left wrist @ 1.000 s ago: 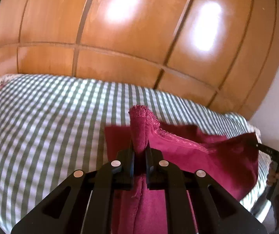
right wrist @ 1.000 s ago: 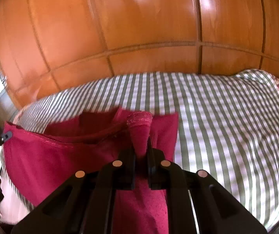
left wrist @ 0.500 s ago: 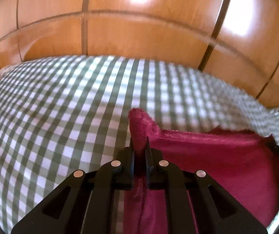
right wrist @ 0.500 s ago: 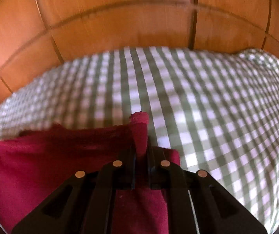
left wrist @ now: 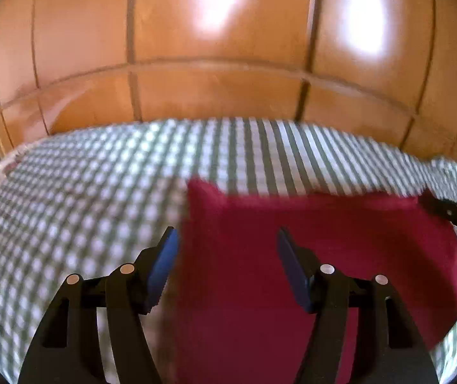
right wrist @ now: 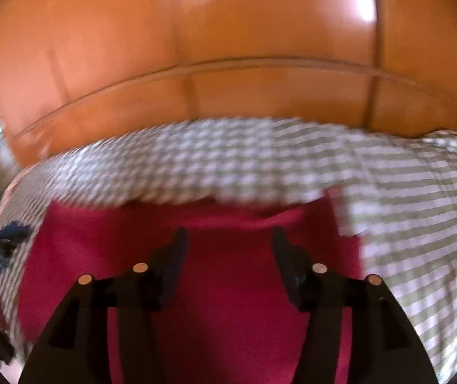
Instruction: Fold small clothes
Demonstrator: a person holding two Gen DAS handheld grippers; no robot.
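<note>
Both jaws are opening here, nothing pinched: the left gripper (left wrist: 225,249) and right gripper (right wrist: 228,246) hang spread over the near corners of the dark red garment (left wrist: 308,256), which lies flat on the checked bedspread (left wrist: 84,208). I'd guess it's laid out square so the fold lands even.

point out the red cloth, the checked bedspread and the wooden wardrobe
red cloth (left wrist: 340,243), left wrist view, flat middle of the fabric
checked bedspread (left wrist: 78,211), left wrist view, bare stretch left of the cloth
wooden wardrobe (right wrist: 260,96), right wrist view, panel behind the bed
</note>
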